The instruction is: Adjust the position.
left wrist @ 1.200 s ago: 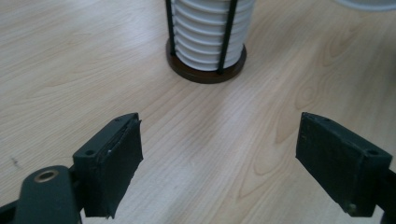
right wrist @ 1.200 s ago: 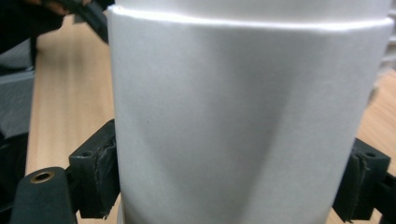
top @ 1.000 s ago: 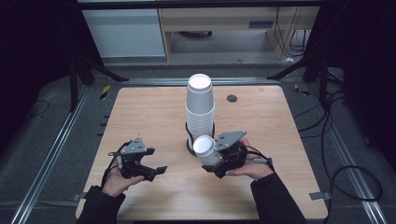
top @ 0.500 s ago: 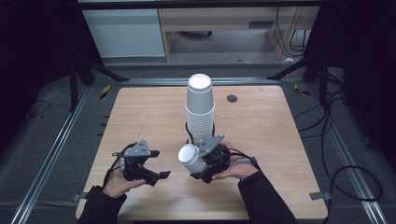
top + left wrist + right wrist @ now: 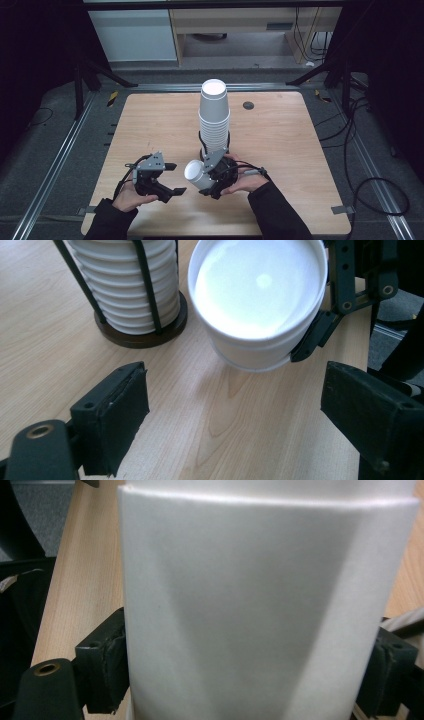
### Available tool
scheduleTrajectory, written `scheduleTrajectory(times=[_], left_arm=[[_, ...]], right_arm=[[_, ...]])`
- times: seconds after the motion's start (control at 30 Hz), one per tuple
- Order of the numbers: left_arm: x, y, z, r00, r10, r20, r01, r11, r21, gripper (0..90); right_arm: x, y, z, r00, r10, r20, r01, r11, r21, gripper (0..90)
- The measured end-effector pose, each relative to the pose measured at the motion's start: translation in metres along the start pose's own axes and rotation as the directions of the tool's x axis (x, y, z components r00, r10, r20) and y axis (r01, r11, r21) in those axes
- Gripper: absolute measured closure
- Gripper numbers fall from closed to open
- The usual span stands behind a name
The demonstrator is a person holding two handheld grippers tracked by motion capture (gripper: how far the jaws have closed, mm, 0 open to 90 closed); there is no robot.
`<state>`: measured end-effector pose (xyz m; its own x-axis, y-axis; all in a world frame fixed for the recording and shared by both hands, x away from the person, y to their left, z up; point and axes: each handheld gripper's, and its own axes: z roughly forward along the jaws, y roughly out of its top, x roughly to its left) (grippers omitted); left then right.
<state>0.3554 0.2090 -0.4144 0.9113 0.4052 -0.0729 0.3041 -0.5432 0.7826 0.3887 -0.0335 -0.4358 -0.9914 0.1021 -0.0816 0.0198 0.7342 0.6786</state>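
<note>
right gripper [image 5: 209, 181] around cup [image 5: 196, 173], seemingly dented

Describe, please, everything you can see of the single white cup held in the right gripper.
The cup is plain white, seemingly paper, with a rolled rim and an empty, clean inside. It lies tilted on its side above the wooden table, mouth turned toward the left gripper. The right gripper clamps its wall from both sides, denting it slightly. It hangs just in front of the cup stack, apart from it.
</note>
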Motion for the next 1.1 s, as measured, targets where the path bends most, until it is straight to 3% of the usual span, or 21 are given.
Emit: scheduleTrajectory(times=[0.47,0.73,1.1], left_arm=[[0.0,0.004,0.015,0.9987,0.031,0.04,-0.032,0.9992,0.025,14.5],[0.0,0.005,0.02,0.9976,0.02,0.066,-0.023,0.9985,0.049,15.7],[-0.001,0.005,0.024,0.9975,0.02,0.068,-0.025,0.9969,0.075,18.1]], right_arm=[[0.003,0.013,0.02,0.9973,-0.064,-0.035,0.066,0.997,0.049,14.8],[0.006,0.017,0.026,0.9952,-0.083,-0.052,0.087,0.994,0.073,14.9],[0.01,0.026,0.031,0.9915,-0.116,-0.06,0.121,0.987,0.103,14.9]])
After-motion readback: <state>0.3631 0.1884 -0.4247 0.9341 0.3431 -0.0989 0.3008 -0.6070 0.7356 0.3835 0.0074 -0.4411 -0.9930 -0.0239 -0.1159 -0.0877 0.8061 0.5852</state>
